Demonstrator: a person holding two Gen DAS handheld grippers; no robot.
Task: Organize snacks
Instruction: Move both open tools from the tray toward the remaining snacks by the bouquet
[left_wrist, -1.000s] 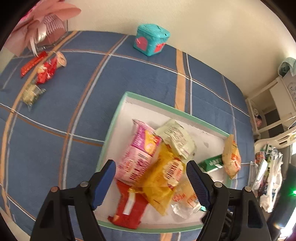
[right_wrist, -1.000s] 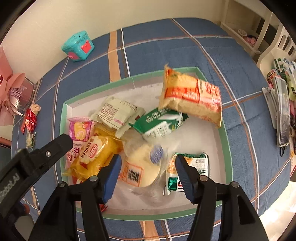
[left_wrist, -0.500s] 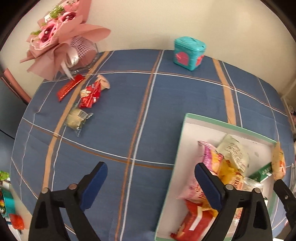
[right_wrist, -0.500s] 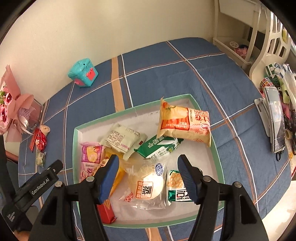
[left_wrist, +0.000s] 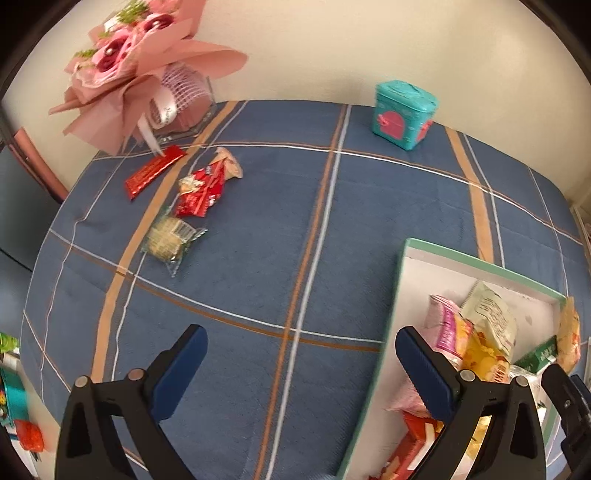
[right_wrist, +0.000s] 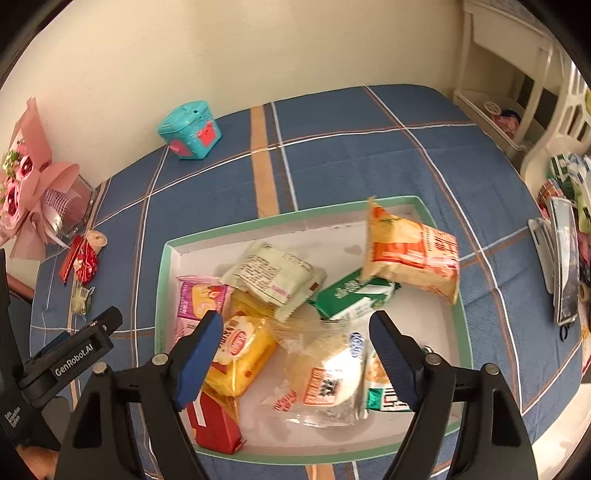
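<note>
The left tongs hang over bare blue plaid cloth on the bench, jaws spread as wide as they go and still just finishing their opening, with nothing between them. To their right sits the green-rimmed white tray, its near corner just beside the right-hand pad. Four loose snacks lie well apart from the tray at the far left of the bench: a long red bar, a red wrapper touching a small tan cone-shaped piece, and a clear-wrapped cracker pack. A pink wrapped bouquet stands behind them and a teal tin sits near the wall. The right tongs hover over the tray, jaws fairly wide and just opening further, gripping nothing; below the gap lie a yellow pack and a clear-wrapped round bun. Also in the tray are a pink pack, a pale green pack, a green and white pack, an orange bag leaning on the far right rim, and a red box at the near left corner.
</note>
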